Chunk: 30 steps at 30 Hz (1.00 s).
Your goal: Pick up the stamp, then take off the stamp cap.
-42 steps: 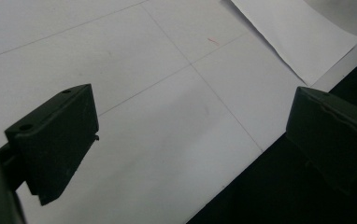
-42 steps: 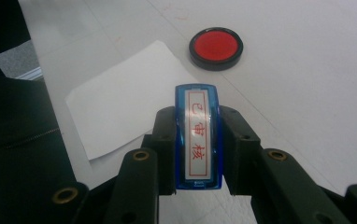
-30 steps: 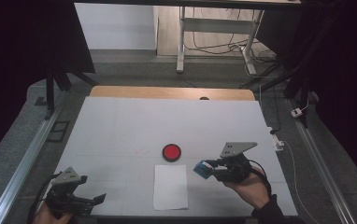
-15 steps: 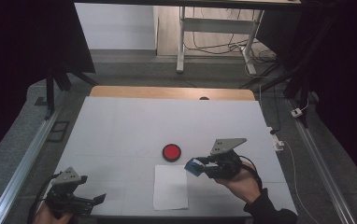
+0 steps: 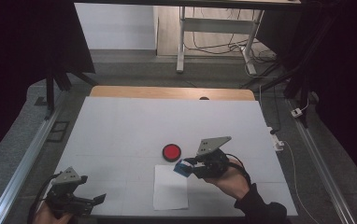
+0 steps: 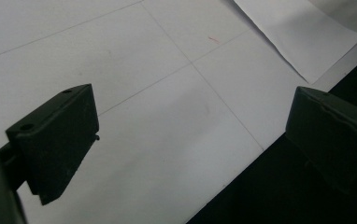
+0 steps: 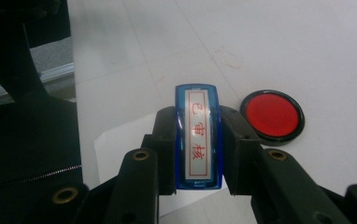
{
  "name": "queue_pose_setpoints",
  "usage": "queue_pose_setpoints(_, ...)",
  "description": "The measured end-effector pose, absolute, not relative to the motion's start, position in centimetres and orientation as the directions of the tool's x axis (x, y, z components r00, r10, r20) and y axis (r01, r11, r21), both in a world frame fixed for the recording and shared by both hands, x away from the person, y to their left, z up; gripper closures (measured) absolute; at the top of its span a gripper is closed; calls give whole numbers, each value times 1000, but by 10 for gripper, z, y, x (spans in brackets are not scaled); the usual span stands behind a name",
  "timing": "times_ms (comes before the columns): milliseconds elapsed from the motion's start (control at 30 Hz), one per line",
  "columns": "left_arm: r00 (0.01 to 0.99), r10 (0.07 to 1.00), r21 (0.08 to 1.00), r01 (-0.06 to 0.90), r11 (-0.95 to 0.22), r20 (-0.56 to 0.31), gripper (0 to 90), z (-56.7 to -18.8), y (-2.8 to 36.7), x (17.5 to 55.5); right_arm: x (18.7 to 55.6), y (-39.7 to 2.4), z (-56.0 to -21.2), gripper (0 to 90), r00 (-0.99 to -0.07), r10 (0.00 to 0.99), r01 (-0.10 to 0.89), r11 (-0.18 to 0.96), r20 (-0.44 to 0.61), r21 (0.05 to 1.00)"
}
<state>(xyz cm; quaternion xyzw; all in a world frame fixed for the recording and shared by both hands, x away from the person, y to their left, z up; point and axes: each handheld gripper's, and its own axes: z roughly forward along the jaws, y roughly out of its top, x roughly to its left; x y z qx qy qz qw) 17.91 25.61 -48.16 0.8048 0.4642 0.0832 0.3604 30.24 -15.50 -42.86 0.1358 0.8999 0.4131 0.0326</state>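
Stamp (image 7: 198, 135), a small stiff plastic block, looks light but slick; I hold it by its long sides in my right gripper (image 5: 191, 167), over the paper's (image 5: 169, 196) 1 o'clock corner, ink pad (image 5: 171, 151) at its 11. My left gripper (image 5: 85, 201) stands wide, empty.

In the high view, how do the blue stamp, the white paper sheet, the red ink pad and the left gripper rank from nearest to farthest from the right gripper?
1. blue stamp: clamped between the jaws of the right gripper.
2. white paper sheet: just below and left.
3. red ink pad: slightly farther, up and left.
4. left gripper: far off at the table's near left corner.
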Motion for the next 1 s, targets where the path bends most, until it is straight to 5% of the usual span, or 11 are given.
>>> queue_pose_setpoints(1000, 584, 787, 668, 668, -328, -198, 16, -480, 255, 178, 297, -136, -426, 700, -980, 191, 166, 621, 58, 766)
